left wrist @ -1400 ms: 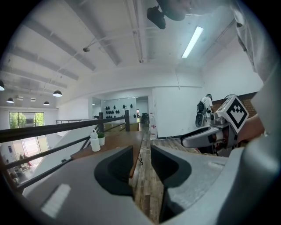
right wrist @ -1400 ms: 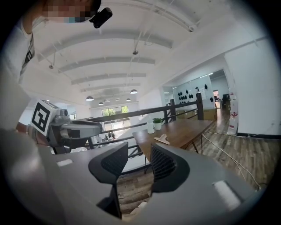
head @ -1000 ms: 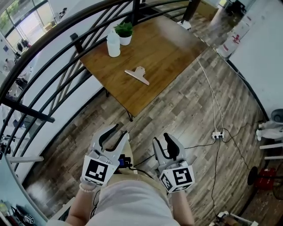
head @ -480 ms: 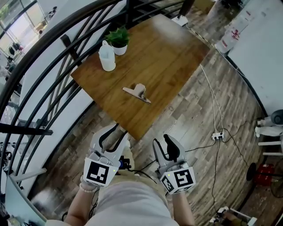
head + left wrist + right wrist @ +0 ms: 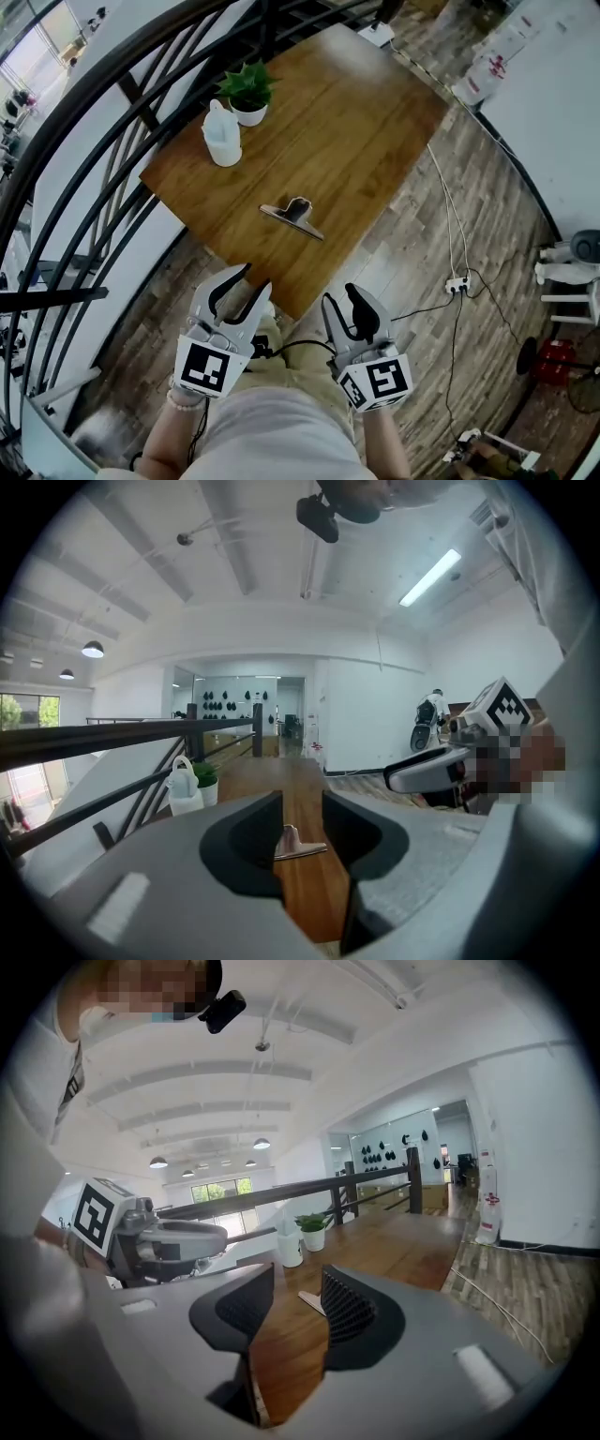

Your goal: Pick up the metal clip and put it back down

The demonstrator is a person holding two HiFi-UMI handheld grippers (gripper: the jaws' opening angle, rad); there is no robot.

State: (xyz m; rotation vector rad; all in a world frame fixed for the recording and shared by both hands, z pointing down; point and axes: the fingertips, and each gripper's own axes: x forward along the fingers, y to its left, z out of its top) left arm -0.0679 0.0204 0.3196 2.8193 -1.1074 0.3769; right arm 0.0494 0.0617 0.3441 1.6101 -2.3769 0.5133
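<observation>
The metal clip (image 5: 292, 217) lies flat on the wooden table (image 5: 356, 112) near its front edge, handle up. Between the left gripper's jaws it shows as a small clip (image 5: 298, 846), and a sliver of the clip (image 5: 310, 1301) peeks between the right gripper's jaws. My left gripper (image 5: 242, 282) is held short of the table's near edge, open and empty. My right gripper (image 5: 338, 302) hangs beside it over the floor, also open with nothing in it. Both are well apart from the clip.
A white bottle (image 5: 220, 137) and a small potted plant (image 5: 247, 92) stand at the table's far left side. A dark railing (image 5: 103, 122) runs along the left. Cables and a power strip (image 5: 457, 284) lie on the wood floor at the right.
The table and clip have drawn nearer to me and lower in the head view. Both grippers keep the same open pose near my body.
</observation>
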